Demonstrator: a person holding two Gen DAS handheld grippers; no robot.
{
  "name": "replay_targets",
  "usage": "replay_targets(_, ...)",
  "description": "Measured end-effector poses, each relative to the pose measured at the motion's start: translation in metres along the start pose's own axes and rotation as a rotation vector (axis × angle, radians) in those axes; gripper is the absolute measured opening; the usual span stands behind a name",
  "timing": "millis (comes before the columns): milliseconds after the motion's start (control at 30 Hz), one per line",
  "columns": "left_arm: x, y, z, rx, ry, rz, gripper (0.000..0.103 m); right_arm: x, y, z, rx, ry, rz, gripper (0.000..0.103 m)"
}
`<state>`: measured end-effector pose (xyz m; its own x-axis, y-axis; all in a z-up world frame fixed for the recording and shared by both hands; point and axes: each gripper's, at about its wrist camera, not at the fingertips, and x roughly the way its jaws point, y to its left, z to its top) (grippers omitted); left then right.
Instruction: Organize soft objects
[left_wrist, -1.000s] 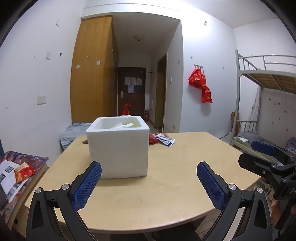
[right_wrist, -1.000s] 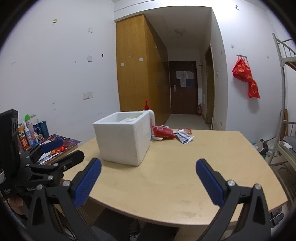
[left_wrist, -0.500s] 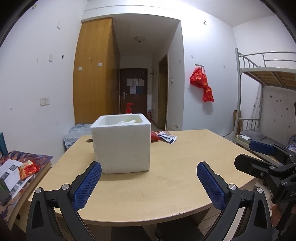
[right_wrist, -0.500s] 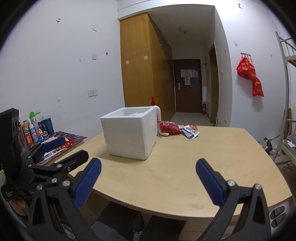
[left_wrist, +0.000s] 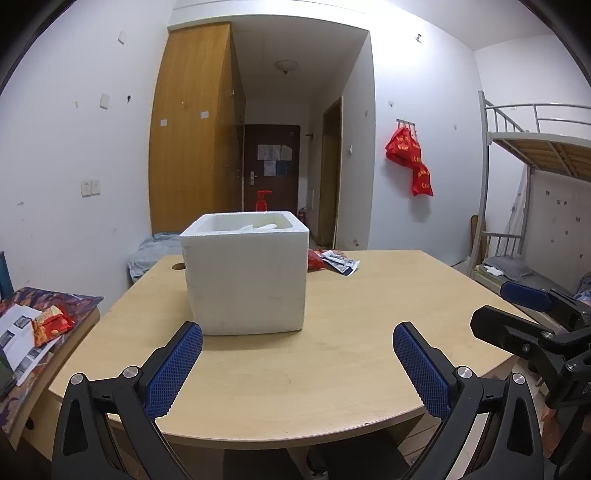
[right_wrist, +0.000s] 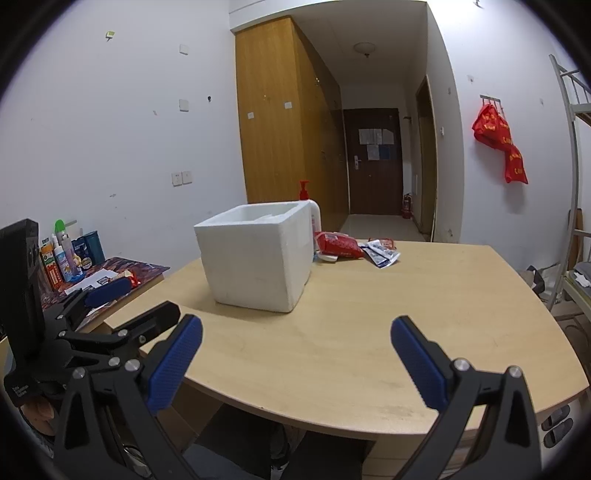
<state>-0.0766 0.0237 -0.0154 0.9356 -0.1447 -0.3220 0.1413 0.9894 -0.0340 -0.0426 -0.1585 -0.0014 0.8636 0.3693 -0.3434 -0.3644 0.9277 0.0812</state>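
Grippers have drawn back from the worktop (left_wrist: 332, 369), left gripper (left_wrist: 297, 365) and right gripper (right_wrist: 295, 362) both spread and empty, soft packets (right_wrist: 338, 245) lying unsorted behind the foam box (left_wrist: 245, 277).

The near half of the table (left_wrist: 332, 369) is bare wood, so a gripper can pass there. In the centre-left of the frame the white foam box (left_wrist: 245, 275) blocks the way, with packets (left_wrist: 332, 260) just behind it on the right.
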Motion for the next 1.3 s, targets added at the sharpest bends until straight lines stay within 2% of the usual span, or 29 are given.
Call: replay_targets(1300,-0.0084,-0.0069,0.0059,0.023,-0.022,-0.003,0.103,-0.0098,-0.0038,-0.0014,0.001,-0.018,-0.004,0.103)
